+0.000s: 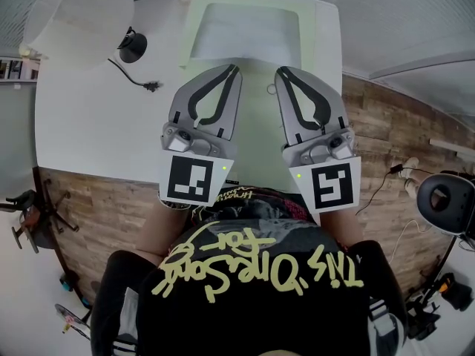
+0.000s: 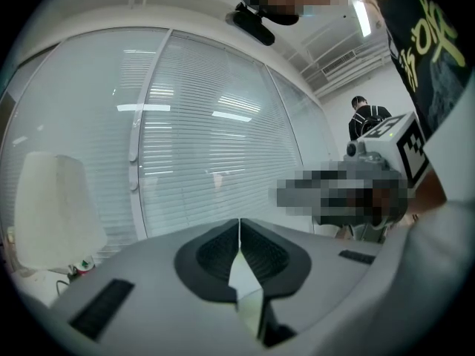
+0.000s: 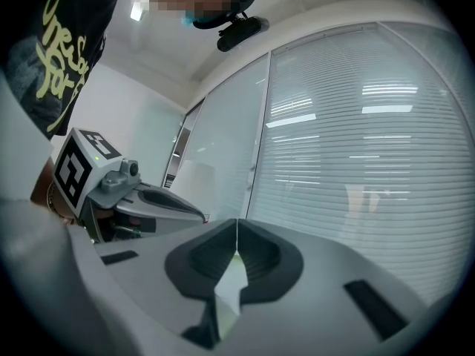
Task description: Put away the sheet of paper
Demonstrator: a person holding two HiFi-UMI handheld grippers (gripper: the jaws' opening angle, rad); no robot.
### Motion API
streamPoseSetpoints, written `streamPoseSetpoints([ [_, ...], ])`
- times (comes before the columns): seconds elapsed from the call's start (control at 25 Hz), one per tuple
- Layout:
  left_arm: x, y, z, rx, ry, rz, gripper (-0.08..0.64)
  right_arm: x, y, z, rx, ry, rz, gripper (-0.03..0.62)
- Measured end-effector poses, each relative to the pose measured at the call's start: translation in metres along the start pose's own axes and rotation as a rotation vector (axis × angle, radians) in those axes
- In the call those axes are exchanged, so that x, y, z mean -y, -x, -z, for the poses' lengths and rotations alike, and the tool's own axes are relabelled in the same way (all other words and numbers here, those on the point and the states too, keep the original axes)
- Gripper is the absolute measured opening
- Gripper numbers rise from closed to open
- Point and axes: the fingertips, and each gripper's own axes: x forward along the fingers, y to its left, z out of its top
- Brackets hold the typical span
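The sheet (image 1: 249, 30) lies flat at the far middle of the desk (image 1: 89, 117). It rests squarely on a pale green mat (image 1: 318, 35), with the mat's edge showing as a border round it. I cannot tell whether the mat is a folder, a tray or only a pad. So the scene fits two stages: the sheet is waiting to be lifted and stowed elsewhere, or it already lies where it belongs.

Nearer the person, the left tongs (image 1: 231, 69) and right tongs (image 1: 280, 71) are side by side above the desk. Their tips point toward the sheet but stop short of its near edge. Both are clenched on nothing. In each gripper view the jaws meet in a thin seam, left (image 2: 239, 225) and right (image 3: 237, 225), and only a pale wedge of the surface below shows through the gap under them. Both point about level at the blinds (image 2: 208, 139), so they look parked rather than reaching.

A lamp (image 1: 74, 10) stands at the far left corner, well apart from the sheet.
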Motion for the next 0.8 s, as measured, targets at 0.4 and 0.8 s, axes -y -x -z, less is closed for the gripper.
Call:
streamPoseSetpoints([
  [0.4, 0.0021, -0.0017, 0.0001, 0.005, 0.000, 0.008, 0.012, -0.0019, 0.0000, -0.0019, 0.003, -0.016, -0.015, 0.006],
  [0.8, 0.0003, -0.0011, 0.0024, 0.001, 0.011, -0.002, 0.012, -0.0008, 0.0006, 0.0023, -0.020, 0.011, 0.003, 0.006],
])
